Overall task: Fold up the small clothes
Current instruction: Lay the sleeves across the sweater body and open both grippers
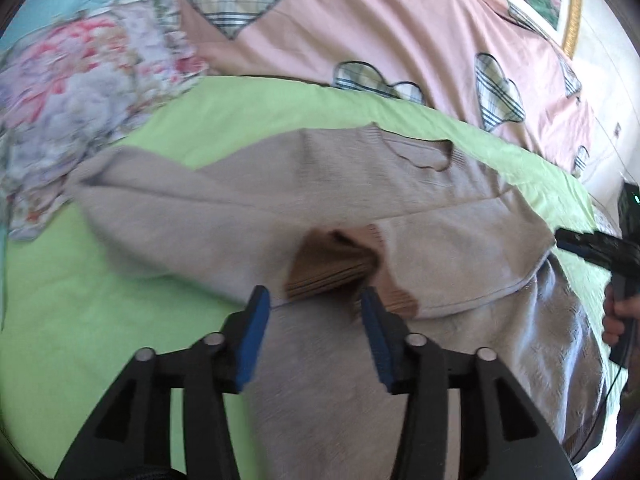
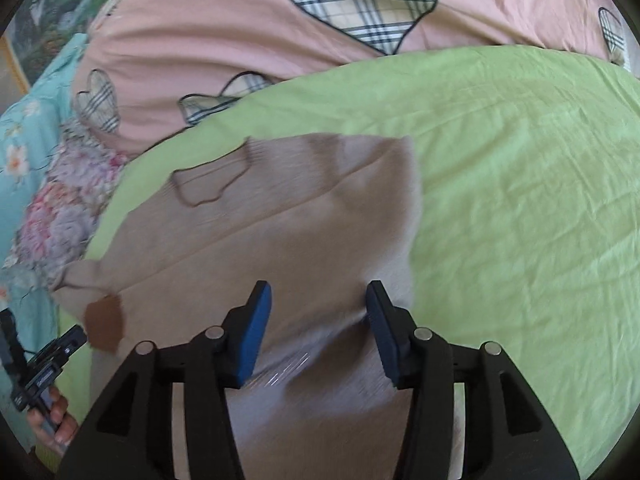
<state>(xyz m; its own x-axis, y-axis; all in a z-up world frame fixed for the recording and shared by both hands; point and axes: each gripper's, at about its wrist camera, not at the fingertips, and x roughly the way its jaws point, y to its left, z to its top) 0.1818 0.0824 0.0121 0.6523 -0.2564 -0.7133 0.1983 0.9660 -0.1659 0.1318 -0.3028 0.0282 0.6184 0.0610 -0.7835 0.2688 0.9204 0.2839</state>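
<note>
A beige sweater [image 1: 224, 216] lies spread on the green sheet [image 1: 80, 320], collar away from me. Its right sleeve is folded across the body, and the brown ribbed cuff [image 1: 332, 268] rests near the middle. My left gripper [image 1: 316, 304] is open just short of that cuff, above the sweater's body. In the right wrist view the sweater [image 2: 280, 216] fills the centre and the brown cuff [image 2: 105, 322] shows at the lower left. My right gripper [image 2: 318, 300] is open over the sweater's right side near its edge. Neither gripper holds cloth.
A pink quilt with plaid hearts [image 1: 360, 32] lies beyond the sheet. A floral blanket [image 1: 68, 100] is bunched at the left. The right gripper and hand show at the right edge of the left wrist view [image 1: 600, 248]. The left gripper shows at the lower left of the right wrist view [image 2: 44, 364].
</note>
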